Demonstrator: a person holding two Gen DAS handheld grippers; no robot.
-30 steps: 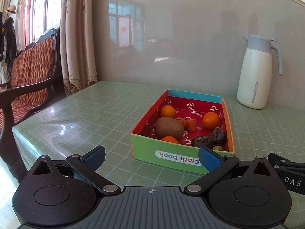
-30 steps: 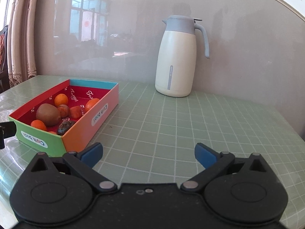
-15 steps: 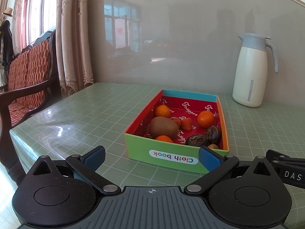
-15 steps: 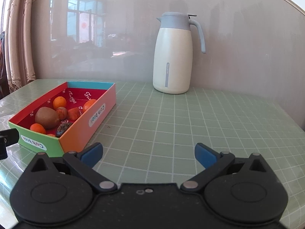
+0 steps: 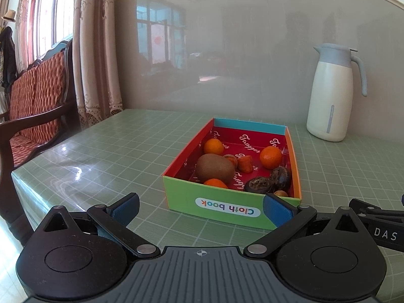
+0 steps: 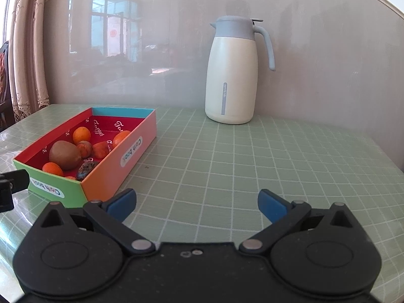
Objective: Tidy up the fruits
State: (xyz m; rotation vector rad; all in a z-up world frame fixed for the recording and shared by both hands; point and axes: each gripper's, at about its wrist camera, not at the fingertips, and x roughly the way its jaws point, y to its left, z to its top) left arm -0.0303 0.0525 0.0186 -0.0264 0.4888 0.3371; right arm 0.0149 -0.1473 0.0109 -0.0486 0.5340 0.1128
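We see our left gripper (image 5: 202, 208) low over the green-gridded counter (image 5: 106, 156), its jaws spread wide and holding nothing; just ahead of it sits the cardboard box (image 5: 227, 208), its green end wall with the upside-down "Cloth book" label facing us; inside the red-lined box lie the fruits: a brown kiwi (image 5: 215, 168) near the middle, a small orange (image 5: 213, 146) behind it by the left wall, another orange (image 5: 271, 157) toward the right wall, a third orange fruit (image 5: 215, 183) partly hidden behind the near wall, two small reddish-orange pieces (image 5: 244, 163) just beside the kiwi, and two dark wrinkled fruits (image 5: 260, 185) touching each other in the near right corner; a white thermos jug (image 5: 330, 101) with a grey-blue lid and handle stands upright by the wall, well apart from the box; to the left of the counter we see a wooden chair with red cushions (image 5: 32, 101) and pale curtains (image 5: 96, 50); our right gripper (image 6: 197, 203) hovers over bare counter to the right of the box, its jaws likewise wide apart and empty; from its view the box's orange side wall faces us and the jug stands straight ahead at the back.
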